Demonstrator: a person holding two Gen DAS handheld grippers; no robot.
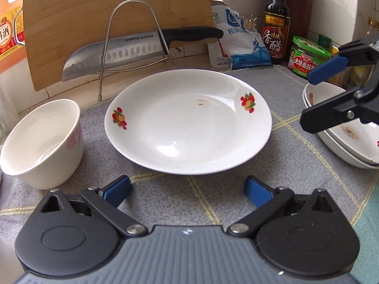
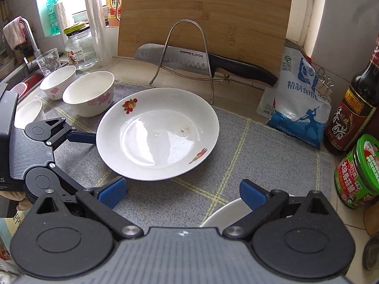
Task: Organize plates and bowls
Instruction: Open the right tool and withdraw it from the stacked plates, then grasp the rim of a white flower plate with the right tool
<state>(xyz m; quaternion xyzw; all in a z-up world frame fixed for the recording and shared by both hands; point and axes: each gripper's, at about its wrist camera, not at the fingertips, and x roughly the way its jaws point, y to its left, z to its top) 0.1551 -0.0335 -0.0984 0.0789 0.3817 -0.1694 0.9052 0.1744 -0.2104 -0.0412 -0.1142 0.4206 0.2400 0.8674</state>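
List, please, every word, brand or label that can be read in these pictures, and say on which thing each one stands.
"SUPOR": on the knife blade.
"香醋": on the dark vinegar bottle.
"精制食用": on the blue and white bag; the rest is hidden.
"料酒": on the orange bottle.
"大块香菇": on the green-lidded jar; the rest is blurred.
Clear glass jar: label too small to read.

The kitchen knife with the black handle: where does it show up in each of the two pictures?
Left wrist view: the knife lies upper centre, behind the plate.
Right wrist view: the knife is upper centre-right.
Shared landmark: the wire rack holding it, before the cutting board.
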